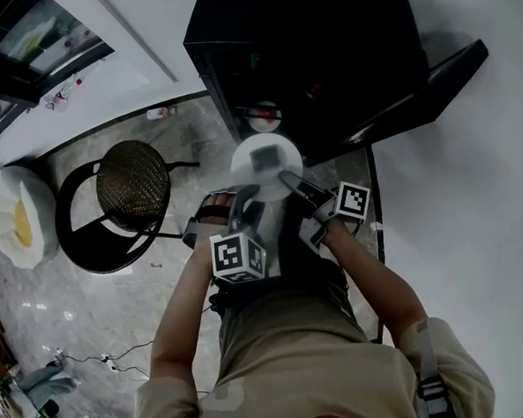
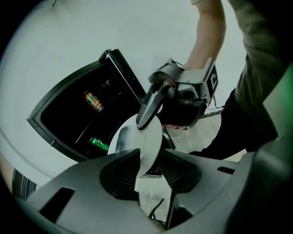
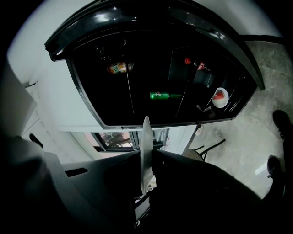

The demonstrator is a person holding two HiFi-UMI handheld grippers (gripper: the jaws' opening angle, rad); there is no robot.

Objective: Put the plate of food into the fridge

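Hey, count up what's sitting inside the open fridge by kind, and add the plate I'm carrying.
Drinks: 3 (orange-labelled drink, green drink, red-capped drink)
White dish with red food: 1
Carried plate: 1
Total: 5

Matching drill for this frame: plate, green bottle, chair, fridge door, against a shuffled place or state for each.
1 plate
2 green bottle
3 chair
4 fridge door

A swung open
B on the floor, to the person's left
C gripped at the rim by left claw and right claw
D inside the fridge

Pairs: 1-C, 2-D, 3-B, 4-A
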